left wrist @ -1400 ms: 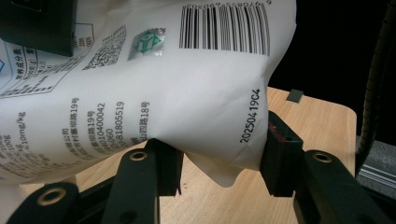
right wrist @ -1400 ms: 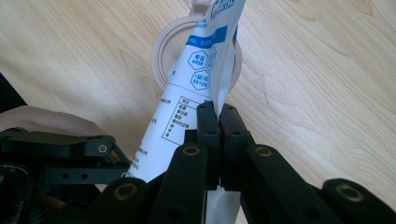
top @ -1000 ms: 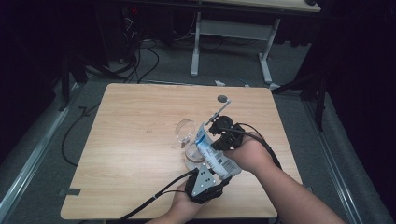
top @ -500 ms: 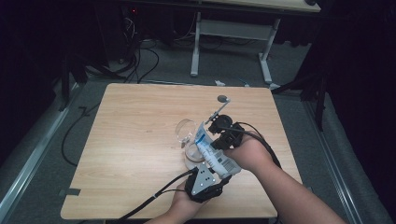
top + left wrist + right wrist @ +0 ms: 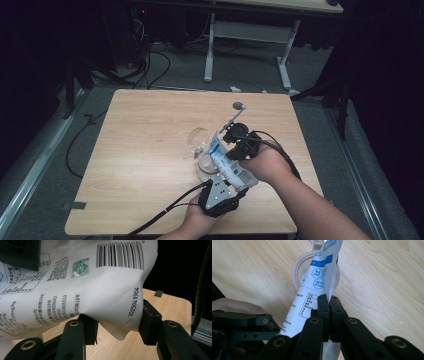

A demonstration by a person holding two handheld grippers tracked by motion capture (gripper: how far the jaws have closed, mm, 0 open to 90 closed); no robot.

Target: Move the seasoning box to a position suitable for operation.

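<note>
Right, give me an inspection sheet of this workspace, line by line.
Surface: light wooden table, bare wood apart from the job's things.
Job's things: white printed bag tilted over a round lid; clear glass jar on its side beside them.
Clutter: small grey spoon near the far edge.
Grippers: left gripper shut on the bag's bottom; right gripper pinches its upper edge.
Cables: black cable trails from the left gripper; more lie on the floor.
Surroundings: dark room, white table legs behind.

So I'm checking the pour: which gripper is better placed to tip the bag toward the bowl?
Probably the left gripper: it clamps the bag at its bottom corner, ready to lift. The right gripper pinches its edge above the bowl.
</note>
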